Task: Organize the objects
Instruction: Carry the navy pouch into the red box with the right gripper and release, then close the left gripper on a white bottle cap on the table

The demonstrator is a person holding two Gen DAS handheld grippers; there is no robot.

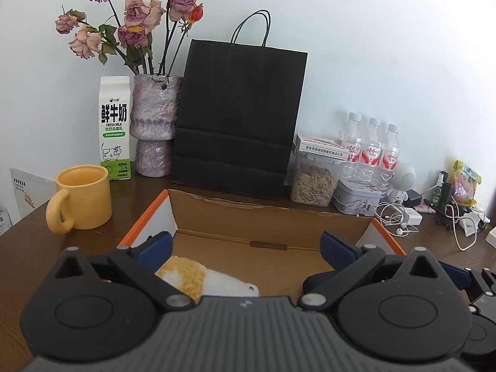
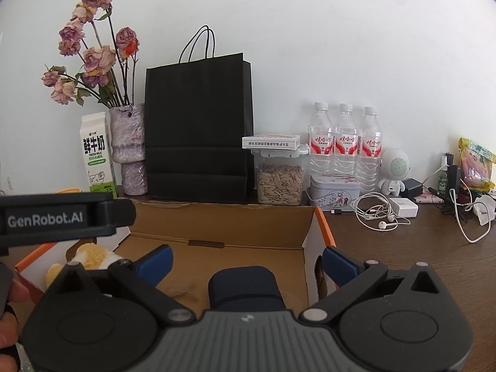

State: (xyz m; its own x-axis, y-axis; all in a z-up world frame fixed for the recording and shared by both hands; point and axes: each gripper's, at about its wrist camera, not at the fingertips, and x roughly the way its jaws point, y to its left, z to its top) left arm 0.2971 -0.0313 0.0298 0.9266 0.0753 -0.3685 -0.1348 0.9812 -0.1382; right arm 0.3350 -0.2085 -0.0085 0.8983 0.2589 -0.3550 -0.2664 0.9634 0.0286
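I hold both claws — left gripper (image 1: 246,245) and right gripper (image 2: 246,259) — spread wide over the cardboard box (image 2: 248,217); plush toy (image 1: 189,274) and navy case (image 2: 243,288) lie inside, black bag (image 2: 198,130) standing just behind.

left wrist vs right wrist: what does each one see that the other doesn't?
Left wrist only: the whole yellow mug, left of the cardboard box, and a white card at the table's left edge.

Right wrist only: the dark blue case lying in the box, clear between its open jaws, and the left gripper's body labelled GenRobot.AI.

Both: the box, the yellow-and-white plush inside it, black paper bag, milk carton, vase of dried roses, seed jar, three water bottles, earphones.
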